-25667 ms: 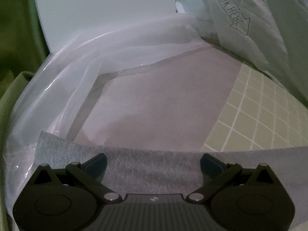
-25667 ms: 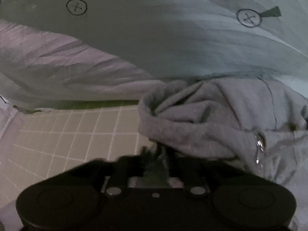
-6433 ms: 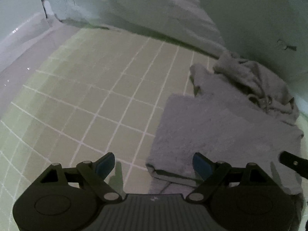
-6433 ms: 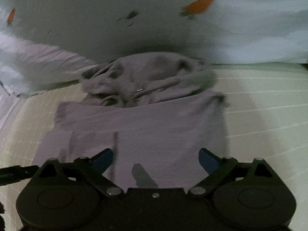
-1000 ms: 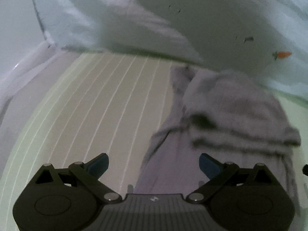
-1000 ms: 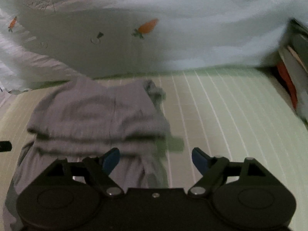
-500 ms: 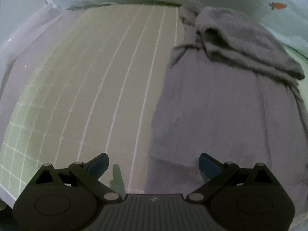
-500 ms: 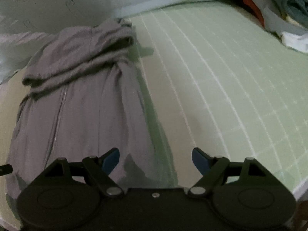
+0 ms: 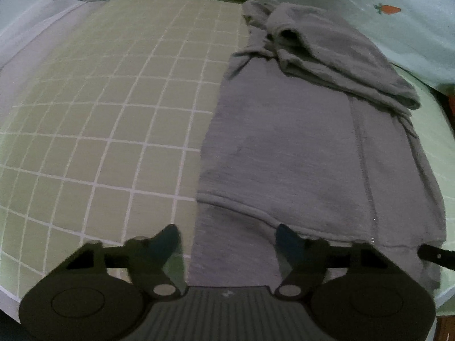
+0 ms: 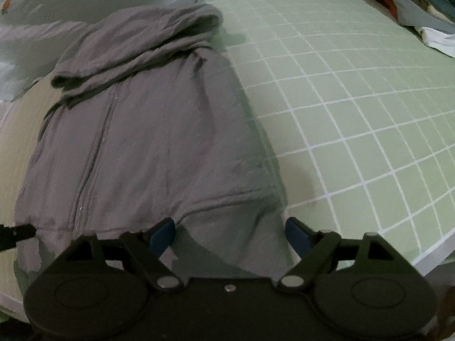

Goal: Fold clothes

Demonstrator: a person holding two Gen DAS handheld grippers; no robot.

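A grey zip hoodie (image 9: 298, 142) lies flat on the green checked bed sheet (image 9: 113, 113), folded into a long strip with its hood (image 9: 335, 48) bunched at the far end. My left gripper (image 9: 230, 238) is open over the hoodie's near left hem corner. In the right wrist view the hoodie (image 10: 148, 130) fills the left half, and my right gripper (image 10: 230, 233) is open over its near right hem corner. Neither gripper holds cloth. The right gripper's fingertip (image 9: 435, 255) shows at the left view's right edge.
A pale blue quilt with carrot prints (image 9: 398, 14) lies bunched along the far side behind the hood. A pile of folded clothes (image 10: 421, 5) sits at the far right. The bed's near edge (image 10: 432, 258) runs just right of the right gripper.
Both grippers have drawn back from the hood end to the near hem and dropped lower over the cloth. The left jaws have narrowed a little. The hoodie has not moved.
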